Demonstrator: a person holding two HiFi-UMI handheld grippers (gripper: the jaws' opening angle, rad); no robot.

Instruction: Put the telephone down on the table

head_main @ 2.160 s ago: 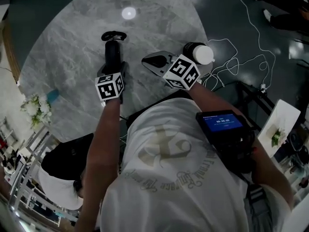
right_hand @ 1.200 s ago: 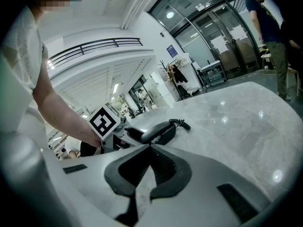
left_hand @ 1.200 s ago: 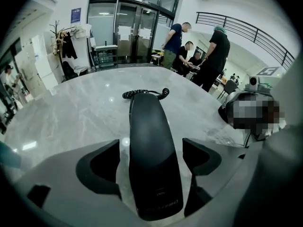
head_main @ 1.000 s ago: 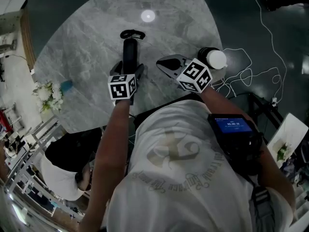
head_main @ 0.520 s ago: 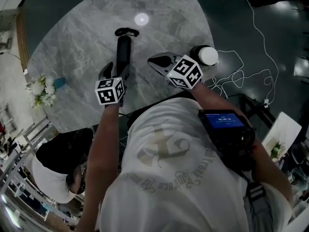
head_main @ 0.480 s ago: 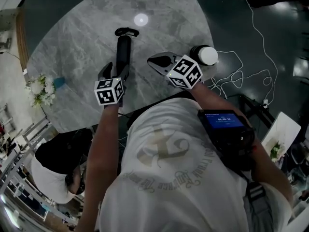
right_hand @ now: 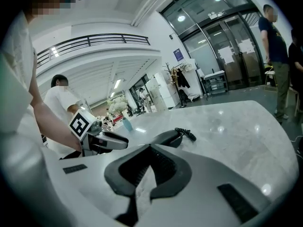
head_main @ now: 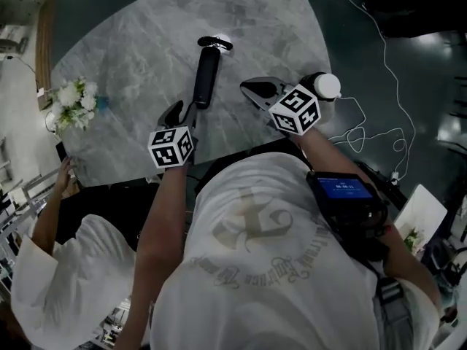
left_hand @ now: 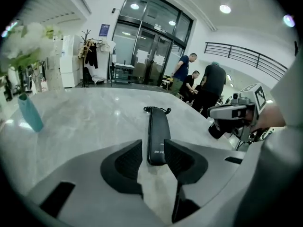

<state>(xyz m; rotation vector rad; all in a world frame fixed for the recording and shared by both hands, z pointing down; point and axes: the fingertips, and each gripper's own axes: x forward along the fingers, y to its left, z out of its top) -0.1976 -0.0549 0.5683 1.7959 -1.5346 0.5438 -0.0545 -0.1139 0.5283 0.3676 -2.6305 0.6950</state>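
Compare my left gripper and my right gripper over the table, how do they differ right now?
The left gripper has its fingers apart, having just been closing with nothing pinched; the right gripper has its fingers meeting at the tips. The left gripper points along the phone, whose near end shows through its gap; the right gripper sits beside the phone. Both are empty, and the phone lies flat on the table.

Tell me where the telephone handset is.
In the head view the telephone handset lies flat on the grey table, just beyond the left gripper, whose jaws have just been closing on nothing.
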